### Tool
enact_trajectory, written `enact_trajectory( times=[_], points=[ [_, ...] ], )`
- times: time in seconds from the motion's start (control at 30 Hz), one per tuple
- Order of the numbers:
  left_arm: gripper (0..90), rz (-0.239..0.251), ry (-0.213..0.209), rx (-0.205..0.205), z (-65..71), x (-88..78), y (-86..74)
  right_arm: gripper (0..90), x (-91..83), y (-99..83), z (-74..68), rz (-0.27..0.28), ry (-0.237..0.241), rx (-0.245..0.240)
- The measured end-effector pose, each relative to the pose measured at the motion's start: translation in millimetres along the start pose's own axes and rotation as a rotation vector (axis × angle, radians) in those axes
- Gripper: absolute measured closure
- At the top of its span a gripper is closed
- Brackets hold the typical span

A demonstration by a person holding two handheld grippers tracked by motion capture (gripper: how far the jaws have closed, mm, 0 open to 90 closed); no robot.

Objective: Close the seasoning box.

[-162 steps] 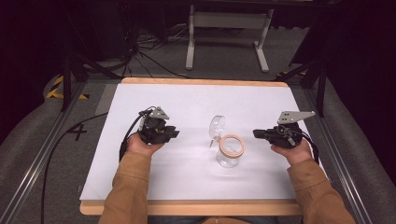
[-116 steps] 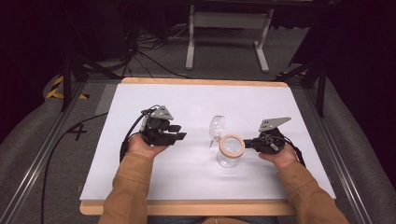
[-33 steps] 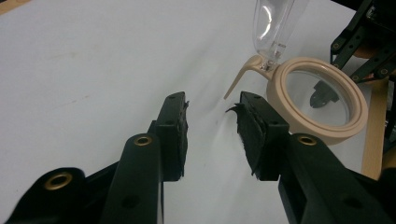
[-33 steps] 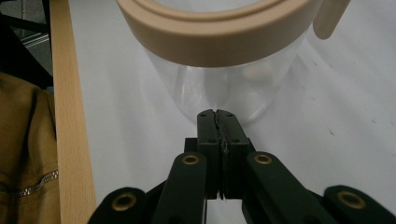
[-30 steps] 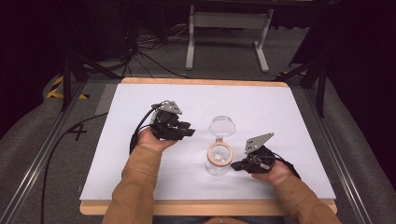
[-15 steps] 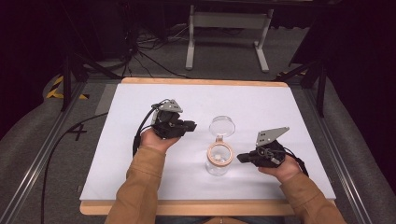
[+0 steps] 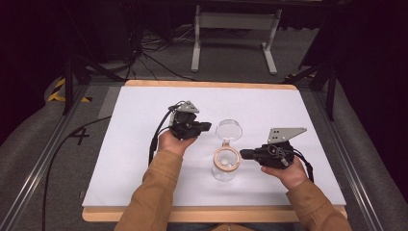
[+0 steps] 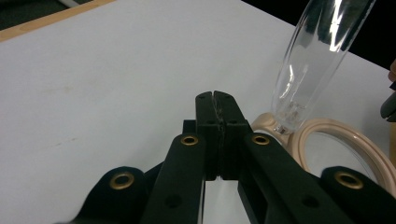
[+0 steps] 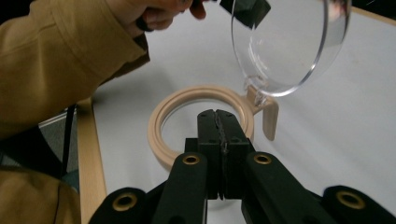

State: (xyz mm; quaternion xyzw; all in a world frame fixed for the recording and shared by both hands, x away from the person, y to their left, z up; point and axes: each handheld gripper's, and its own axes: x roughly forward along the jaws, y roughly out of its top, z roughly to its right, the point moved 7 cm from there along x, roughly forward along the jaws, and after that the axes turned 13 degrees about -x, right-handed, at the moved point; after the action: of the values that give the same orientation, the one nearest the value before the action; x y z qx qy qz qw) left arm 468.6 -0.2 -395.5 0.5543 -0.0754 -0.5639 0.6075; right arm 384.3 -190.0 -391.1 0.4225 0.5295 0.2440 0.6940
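A clear glass jar with a beige ring collar (image 7: pixel 226 163) stood near the middle of the white tabletop (image 7: pixel 130 144), its hinged clear round lid (image 7: pixel 229 130) raised open. Left tool (image 7: pixel 206 127) and right tool (image 7: pixel 243 154) flanked it, jaws pressed together, empty. The right gripper view revealed the beige hinge tab (image 9: pixel 269 116).

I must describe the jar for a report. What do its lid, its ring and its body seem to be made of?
The lid looks like clear, glossy plastic or glass: you see through it, and it glints. The ring looks like matte beige plastic or rubber; it is opaque, without shine. The body is clear too, glass or plastic.
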Motion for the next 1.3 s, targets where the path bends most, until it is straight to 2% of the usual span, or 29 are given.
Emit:
enact_trajectory(
  times=[0.13, 0.17, 0.2, 0.23, 0.27, 0.33, 0.43, 0.5, 0.63, 0.87, 1.0, 1.07, 1.2, 1.3],
  points=[
    [88.9, 0.010, -0.008, 0.009, 3.4, 5.2, 0.7, 89.3, 2.2, 6.1, 3.7, 0.039, -0.032, 0.020],
    [88.3, 0.003, -0.006, 0.017, 4.9, 6.1, 0.1, 89.3, 2.4, 7.5, 4.1, 0.050, -0.037, 0.024],
    [87.4, -0.004, 0.010, 0.050, 5.8, 7.5, -0.2, 89.3, 2.4, 9.0, 4.8, 0.061, -0.044, 0.021],
    [86.8, -0.004, 0.010, 0.050, 5.8, 7.5, -0.2, 89.3, 2.4, 9.0, 4.8, 0.061, -0.044, 0.021],
    [86.7, -0.019, 0.031, 0.072, 9.0, 9.1, -1.7, 89.2, 2.2, 10.6, 4.6, 0.071, -0.046, 0.023],
    [86.8, -0.026, 0.025, 0.076, 11.9, 9.5, -1.6, 89.2, 2.2, 11.4, 4.5, 0.078, -0.046, 0.022],
    [86.9, -0.024, 0.019, 0.083, 13.9, 9.6, -1.4, 89.2, 2.4, 11.8, 4.4, 0.080, -0.044, 0.021],
    [87.2, -0.029, 0.013, 0.111, 15.8, 9.4, -2.0, 89.1, 2.5, 11.9, 4.3, 0.081, -0.041, 0.022],
    [87.1, -0.035, 0.005, 0.120, 18.2, 7.1, -2.8, 89.1, 2.4, 11.9, 4.2, 0.083, -0.037, 0.022],
    [87.0, -0.077, -0.028, 0.173, 23.2, 1.2, -6.4, 89.1, 2.8, 11.9, 3.3, 0.080, -0.024, 0.022],
    [86.5, -0.101, -0.052, 0.183, 26.9, -2.0, -8.9, 89.1, 3.9, 12.3, 1.2, 0.074, -0.014, 0.015],
    [86.5, -0.118, -0.055, 0.202, 28.1, -3.4, -10.0, 89.1, 4.5, 12.5, 0.2, 0.072, -0.006, 0.010],
    [86.1, -0.127, -0.055, 0.212, 29.5, -6.6, -10.5, 89.1, 4.7, 11.8, -2.3, 0.063, 0.007, 0.014],
    [85.5, -0.124, -0.052, 0.197, 27.5, -11.5, -10.0, 89.1, 4.7, 10.7, -4.8, 0.050, 0.017, 0.011]
  ],
)
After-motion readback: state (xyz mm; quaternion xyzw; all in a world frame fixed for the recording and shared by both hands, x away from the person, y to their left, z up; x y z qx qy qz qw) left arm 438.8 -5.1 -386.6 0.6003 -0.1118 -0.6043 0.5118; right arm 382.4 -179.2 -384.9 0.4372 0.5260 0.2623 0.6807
